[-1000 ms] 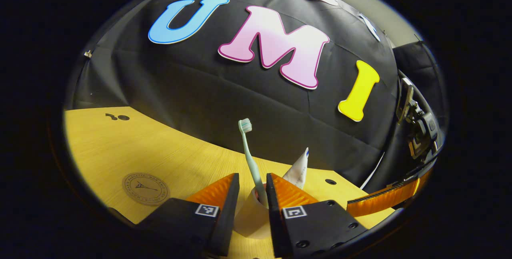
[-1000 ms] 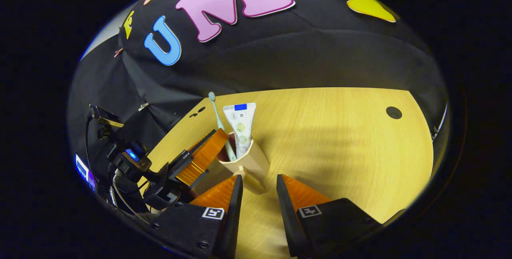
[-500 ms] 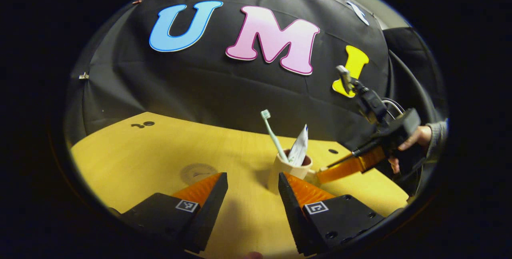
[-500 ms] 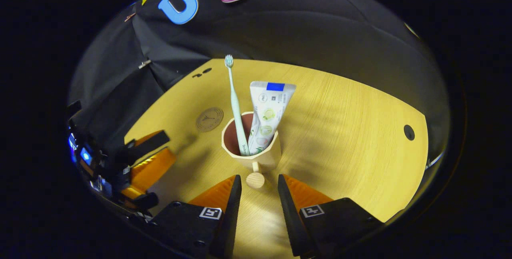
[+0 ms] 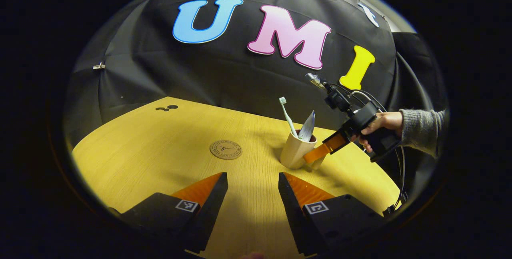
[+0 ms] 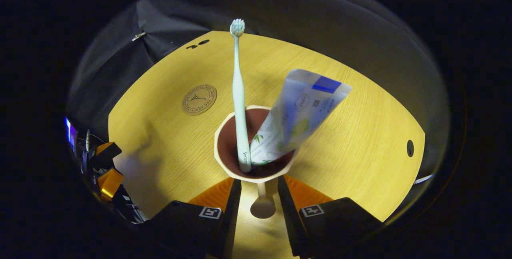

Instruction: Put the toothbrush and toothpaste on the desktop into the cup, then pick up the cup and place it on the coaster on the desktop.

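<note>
The desktop [image 6: 360, 131] looked like pale wood with fine straight grain and a soft sheen. The cup [image 6: 256, 177] seemed smooth matt plastic, the toothpaste [image 6: 298, 117] a glossy printed tube, the toothbrush [image 6: 239, 95] smooth plastic. The coaster [image 5: 226, 149] looked matt, stamped wood or cork.

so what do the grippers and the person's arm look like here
Each gripper has black blocks carrying small square black-and-white tags. In the left gripper view, the right gripper has a black body topped with a small camera unit and looping cables. The hand holding it emerges from a grey knit sleeve.
</note>
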`<state>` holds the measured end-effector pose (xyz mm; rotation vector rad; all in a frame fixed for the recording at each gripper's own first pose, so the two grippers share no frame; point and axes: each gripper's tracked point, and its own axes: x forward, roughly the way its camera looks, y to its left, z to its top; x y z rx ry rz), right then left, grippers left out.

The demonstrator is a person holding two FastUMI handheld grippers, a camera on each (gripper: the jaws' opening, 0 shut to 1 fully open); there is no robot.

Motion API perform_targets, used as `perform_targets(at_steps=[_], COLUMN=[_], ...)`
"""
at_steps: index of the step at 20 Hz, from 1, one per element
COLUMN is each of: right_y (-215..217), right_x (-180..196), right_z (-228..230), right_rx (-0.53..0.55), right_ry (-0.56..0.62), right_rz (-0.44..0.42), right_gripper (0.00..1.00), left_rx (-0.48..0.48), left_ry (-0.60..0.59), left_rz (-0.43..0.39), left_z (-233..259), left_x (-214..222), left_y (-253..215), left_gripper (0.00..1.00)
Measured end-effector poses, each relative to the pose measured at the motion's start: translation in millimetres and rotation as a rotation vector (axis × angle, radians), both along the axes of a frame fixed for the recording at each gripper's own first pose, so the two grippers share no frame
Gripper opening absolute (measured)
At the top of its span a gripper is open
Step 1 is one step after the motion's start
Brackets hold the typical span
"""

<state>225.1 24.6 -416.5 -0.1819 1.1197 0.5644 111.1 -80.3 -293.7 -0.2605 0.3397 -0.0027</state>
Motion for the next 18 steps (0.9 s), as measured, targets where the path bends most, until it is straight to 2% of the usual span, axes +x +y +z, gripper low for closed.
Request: perform_targets(at_steps=[1, 2, 3, 4, 6, 8, 12, 16, 18], right_y=[-1, -1, -4, -6, -6, -4, 5, 22, 43], right_x=[0, -2, -3, -2, 2, 1, -3, 0, 4], right_z=[-2, -8, 1, -7, -5, -5, -4, 22, 36], right_rx=[-0.01, -0.019, -0.025, -0.045, -0.049, -0.018, 0.028, 0.091, 0.111], right_ry=[0.011, 0.025, 0.018, -0.005, -0.041, -0.067, -0.09, -0.115, -0.134], right_rz=[0.001, -0.003, -0.002, 0.014, 0.038, 0.021, 0.005, 0.005, 0.016], right_gripper=[0.56, 0.5, 0.5, 0.29, 0.24, 0.18, 0.17, 0.17, 0.17], left_rx=[0.002, 0.001, -0.001, -0.005, -0.016, -0.022, -0.011, -0.009, -0.001], left_ry=[0.001, 0.001, 0.002, 0.003, 0.007, 0.01, 0.008, 0.001, -0.003], left_rz=[0.004, 0.008, 0.014, 0.019, 0.024, 0.028, 0.028, 0.025, 0.028], left_z=[0, -1, -1, -2, -2, -2, -1, 4, 8], left_x=[-2, -3, -3, -3, -5, -5, -4, -6, -10], left_y=[2, 3, 5, 7, 8, 10, 14, 19, 25], left_gripper=[0.81, 0.82, 0.82, 0.82, 0.81, 0.81, 0.81, 0.81, 0.81])
